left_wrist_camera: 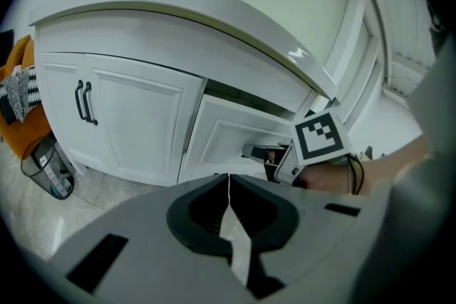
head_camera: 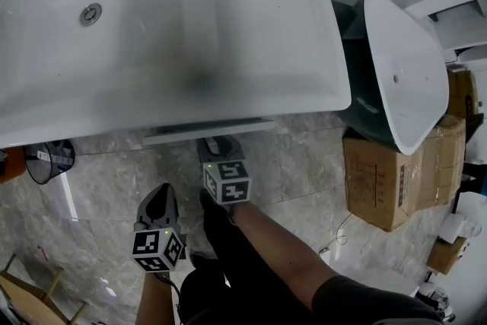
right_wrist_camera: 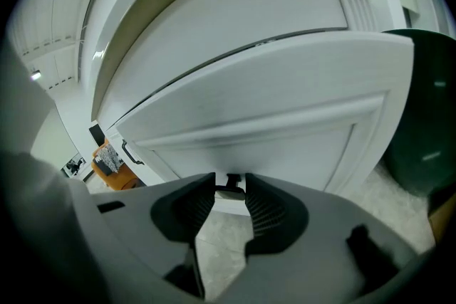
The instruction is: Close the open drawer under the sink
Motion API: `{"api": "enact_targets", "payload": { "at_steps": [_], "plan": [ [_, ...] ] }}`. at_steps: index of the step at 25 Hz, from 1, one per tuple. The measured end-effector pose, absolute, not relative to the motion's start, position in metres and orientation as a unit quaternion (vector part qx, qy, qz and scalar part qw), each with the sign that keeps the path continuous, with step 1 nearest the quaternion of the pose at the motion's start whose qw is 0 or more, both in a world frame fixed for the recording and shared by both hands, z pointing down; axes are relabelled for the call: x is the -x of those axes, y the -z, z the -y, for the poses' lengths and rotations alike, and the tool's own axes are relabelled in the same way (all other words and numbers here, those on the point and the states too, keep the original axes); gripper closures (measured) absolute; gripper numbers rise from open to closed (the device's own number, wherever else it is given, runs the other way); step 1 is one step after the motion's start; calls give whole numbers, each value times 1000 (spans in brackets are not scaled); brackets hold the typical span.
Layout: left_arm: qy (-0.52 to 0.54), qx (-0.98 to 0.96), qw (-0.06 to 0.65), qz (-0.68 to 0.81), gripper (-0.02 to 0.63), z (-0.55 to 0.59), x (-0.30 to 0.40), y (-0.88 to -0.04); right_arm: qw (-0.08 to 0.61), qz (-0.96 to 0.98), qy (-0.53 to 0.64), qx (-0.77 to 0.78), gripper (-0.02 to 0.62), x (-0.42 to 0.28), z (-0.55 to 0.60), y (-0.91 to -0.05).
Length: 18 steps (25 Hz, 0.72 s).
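The drawer (right_wrist_camera: 271, 117) sits directly under the sink (head_camera: 228, 27), pulled out a little. From above, its white front edge shows just past the sink's front rim, and the left gripper view shows a dark gap between the drawer's top and the sink's underside. Its small dark handle (right_wrist_camera: 229, 190) lies below the sink's rim, low on the panel.

The right gripper (head_camera: 215, 146) is at that handle beneath the sink's front edge. Its jaws stand apart with the handle framed between the tips, and I see no firm pinch on it. The left gripper (left_wrist_camera: 229, 181) hangs further out from the sink and to the left, jaws pressed together on nothing, taking no part.

The paired cabinet doors (left_wrist_camera: 135, 124) left of the drawer under the same sink are closed. A wire basket (head_camera: 49, 161) stands on the floor off the sink's left end, and a cardboard box (head_camera: 388, 179) beyond its right end.

The likely trouble lies in the push. The handle is narrow and sits low, so the jaw tips could skid off it and strike the panel. A shove at the bottom edge may also tilt or bind the drawer on its runners — leaving it short of flush. Too hard a push could make it bounce back open. Splayed jaws could hook the handle on withdrawal and drag the drawer out again.
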State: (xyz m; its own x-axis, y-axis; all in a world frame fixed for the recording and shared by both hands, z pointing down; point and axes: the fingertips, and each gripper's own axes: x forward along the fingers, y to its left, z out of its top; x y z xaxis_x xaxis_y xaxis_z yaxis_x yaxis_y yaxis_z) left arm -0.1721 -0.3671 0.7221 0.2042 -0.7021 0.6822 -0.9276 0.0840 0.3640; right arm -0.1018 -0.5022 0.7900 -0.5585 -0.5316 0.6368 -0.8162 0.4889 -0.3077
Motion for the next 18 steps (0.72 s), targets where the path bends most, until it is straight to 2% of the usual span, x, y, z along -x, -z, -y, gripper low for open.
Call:
{"api": "enact_targets", "payload": {
  "at_steps": [18],
  "plan": [
    [-130, -655, 400, 627, 591, 366, 166, -710, 211, 838, -298, -406, 456, 120, 564, -786]
  ]
}}
